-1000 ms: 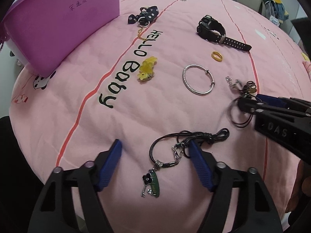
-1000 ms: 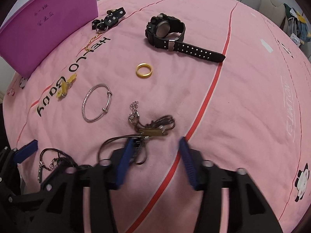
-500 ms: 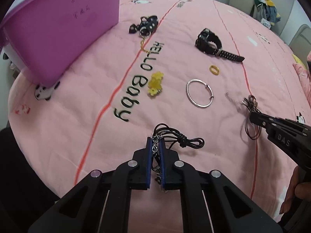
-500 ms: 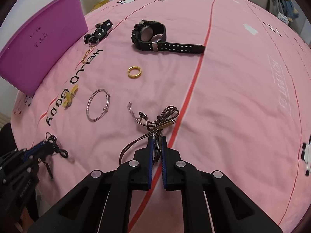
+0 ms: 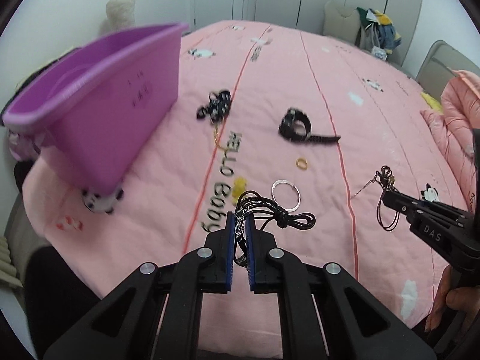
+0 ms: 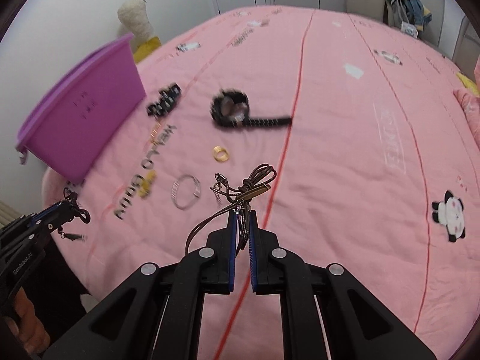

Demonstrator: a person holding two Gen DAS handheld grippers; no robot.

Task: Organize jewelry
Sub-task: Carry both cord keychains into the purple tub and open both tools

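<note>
Purple bin (image 5: 99, 114) at far left on the pink bedspread (image 5: 375, 90). Left gripper (image 5: 240, 228) clamped on a black cord necklace (image 5: 282, 217), lifted above silver bangle (image 5: 285, 195). Right gripper (image 6: 242, 225) pinched shut on a brown cord necklace (image 6: 252, 186), raised off the cover.

Motion blur smears the black watch (image 6: 231, 111), the dark studded strap (image 6: 164, 104) and the handwriting on the purple bin (image 5: 99, 114), whose left end the left-wrist view's edge cuts off.
</note>
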